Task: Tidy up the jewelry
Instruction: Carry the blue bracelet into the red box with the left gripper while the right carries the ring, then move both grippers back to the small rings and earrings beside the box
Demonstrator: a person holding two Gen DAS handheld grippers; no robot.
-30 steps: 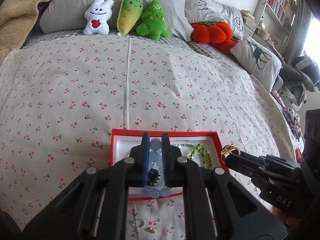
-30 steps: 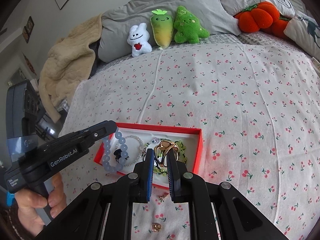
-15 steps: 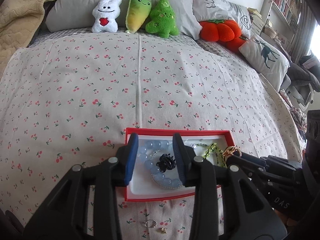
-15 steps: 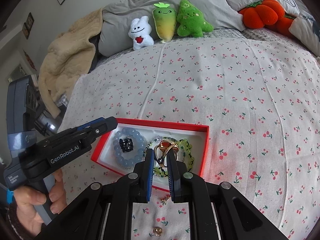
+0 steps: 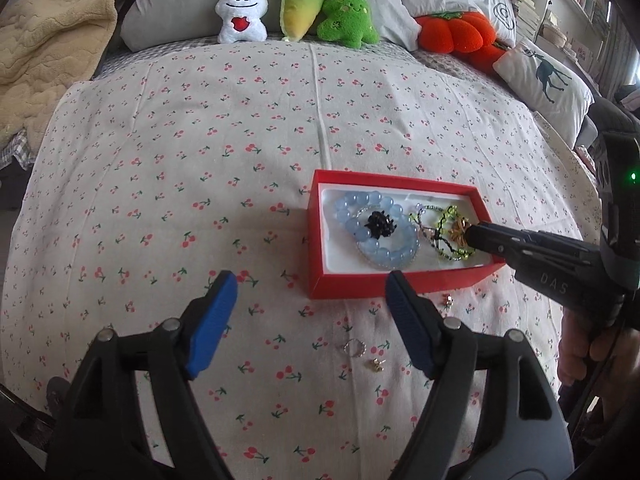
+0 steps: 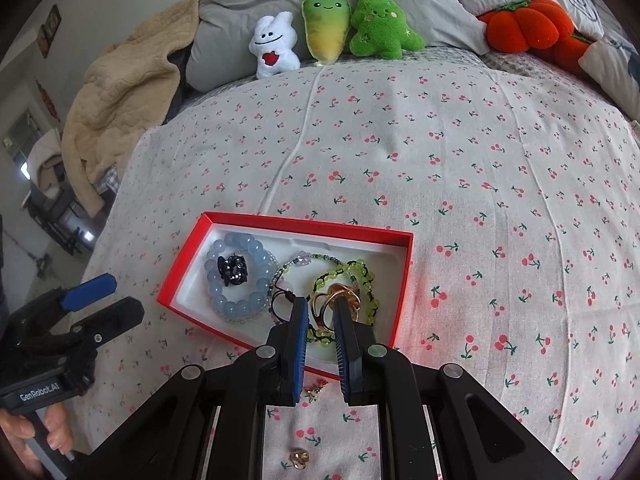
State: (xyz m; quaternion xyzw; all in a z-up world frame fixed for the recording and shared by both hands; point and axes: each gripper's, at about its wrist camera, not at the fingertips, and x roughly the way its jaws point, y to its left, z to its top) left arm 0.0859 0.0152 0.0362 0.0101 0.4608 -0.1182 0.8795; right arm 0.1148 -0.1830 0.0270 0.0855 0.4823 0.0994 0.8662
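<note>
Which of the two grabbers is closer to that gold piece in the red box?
The right gripper: its fingers close around the gold piece over the red box. The left gripper hangs open outside the box's near wall.

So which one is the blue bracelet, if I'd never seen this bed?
Find the red box on the cherry-print bedspread. In its left half lies the blue bracelet, a ring of large pale-blue round beads with a small black clip at its centre; its neighbours are thin green and gold pieces.

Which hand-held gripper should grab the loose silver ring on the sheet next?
Left. The left hand-held gripper is open and empty, just above the silver ring. The right hand-held gripper is shut on the gold piece over the red box.
</note>
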